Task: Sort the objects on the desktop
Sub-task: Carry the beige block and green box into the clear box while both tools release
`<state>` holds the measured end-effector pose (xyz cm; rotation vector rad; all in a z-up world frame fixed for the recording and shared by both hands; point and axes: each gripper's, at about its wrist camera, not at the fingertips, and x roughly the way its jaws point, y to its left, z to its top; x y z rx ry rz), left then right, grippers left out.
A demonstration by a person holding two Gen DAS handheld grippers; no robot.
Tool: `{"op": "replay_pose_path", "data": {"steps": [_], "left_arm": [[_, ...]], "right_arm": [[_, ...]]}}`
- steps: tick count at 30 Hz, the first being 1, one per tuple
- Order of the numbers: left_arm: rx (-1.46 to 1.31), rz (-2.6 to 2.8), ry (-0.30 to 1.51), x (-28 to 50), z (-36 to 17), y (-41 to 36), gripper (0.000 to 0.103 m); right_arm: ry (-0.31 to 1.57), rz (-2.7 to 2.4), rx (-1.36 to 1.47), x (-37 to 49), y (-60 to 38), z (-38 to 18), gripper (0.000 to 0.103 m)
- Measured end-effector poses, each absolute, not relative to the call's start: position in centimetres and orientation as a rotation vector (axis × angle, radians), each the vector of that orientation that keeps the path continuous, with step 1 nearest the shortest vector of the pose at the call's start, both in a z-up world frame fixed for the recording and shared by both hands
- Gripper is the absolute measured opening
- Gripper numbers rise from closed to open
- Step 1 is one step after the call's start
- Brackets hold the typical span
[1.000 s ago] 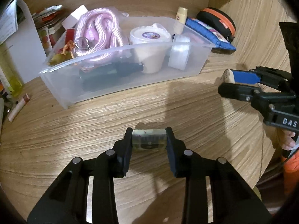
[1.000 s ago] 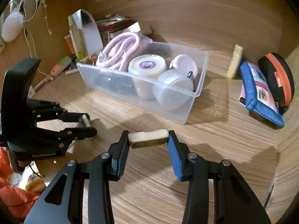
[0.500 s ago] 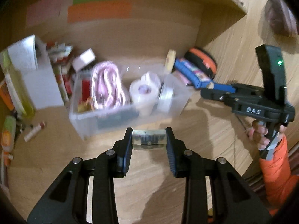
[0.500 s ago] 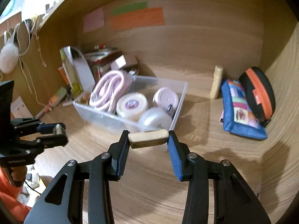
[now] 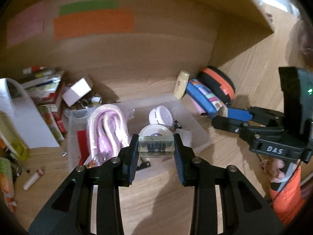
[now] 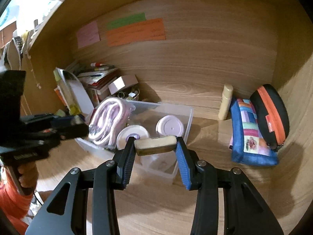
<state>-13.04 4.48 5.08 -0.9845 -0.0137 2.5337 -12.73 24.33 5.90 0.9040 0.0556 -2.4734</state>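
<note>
My left gripper is shut on a small clear plastic block with a dark inside, held in the air above the front of the clear storage bin. My right gripper is shut on a beige bar-shaped block, also raised over that bin. Inside the bin lie a pink coiled rope, a white tape roll and a round lilac lid. The right gripper shows at the right of the left wrist view; the left gripper shows at the left of the right wrist view.
A blue patchwork pouch, a black-and-orange case and a cream tube stand right of the bin. Books, a white box and papers crowd the back left. A small stick lies on the desk. Coloured notes hang on the back wall.
Both grippers have risen with their blocks still held and now look down into the bin from higher up. The back wall and its notes have come into view.
</note>
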Motion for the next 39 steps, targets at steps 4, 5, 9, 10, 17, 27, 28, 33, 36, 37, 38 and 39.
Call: {"op": "replay_pose_path", "data": {"steps": [4,5,9,10,17,27,28,33,36,37,38,39], "left_arm": [[-1.021,2.530,-0.062,-15.2,4.1,4.3,0.033],[-1.027,2.528,-0.082,-15.7,3.9,4.2,0.033],[-1.023,2.570,-0.073,-17.0,3.4,4.3,0.033],[-1.017,2.592,-0.056,-17.1,3.3,4.4,0.033],[-1.060,2.633,-0.051,-18.8,1.8,4.2,0.033],[-1.059,2.643,0.006,-19.0,1.1,4.5,0.039],[-1.061,2.638,0.009,-18.9,1.1,4.5,0.041],[-1.048,2.646,0.019,-18.4,1.7,4.7,0.049],[-1.037,2.644,0.006,-18.0,2.3,4.4,0.049],[-1.036,2.641,-0.001,-17.9,2.4,4.4,0.049],[-1.032,2.640,-0.008,-17.8,2.6,4.3,0.049],[-1.027,2.642,-0.011,-17.6,2.8,4.2,0.049]], "right_arm": [[0.031,-2.467,0.945,-14.6,24.0,5.3,0.037],[0.032,-2.464,0.956,-15.0,23.8,5.0,0.037],[0.050,-2.459,0.998,-16.6,23.2,4.0,0.037],[0.062,-2.463,1.010,-16.9,23.0,3.7,0.037],[0.113,-2.460,1.045,-18.3,22.0,2.5,0.037],[0.177,-2.465,1.089,-19.2,20.8,1.2,0.038],[0.184,-2.468,1.094,-19.2,20.7,1.1,0.038],[0.228,-2.479,1.100,-18.8,20.2,1.1,0.039],[0.238,-2.488,1.085,-18.2,20.2,1.5,0.047],[0.244,-2.494,1.077,-17.9,20.2,1.6,0.050],[0.255,-2.504,1.067,-17.7,20.2,1.7,0.051],[0.267,-2.518,1.055,-17.3,20.3,1.9,0.054]]}}
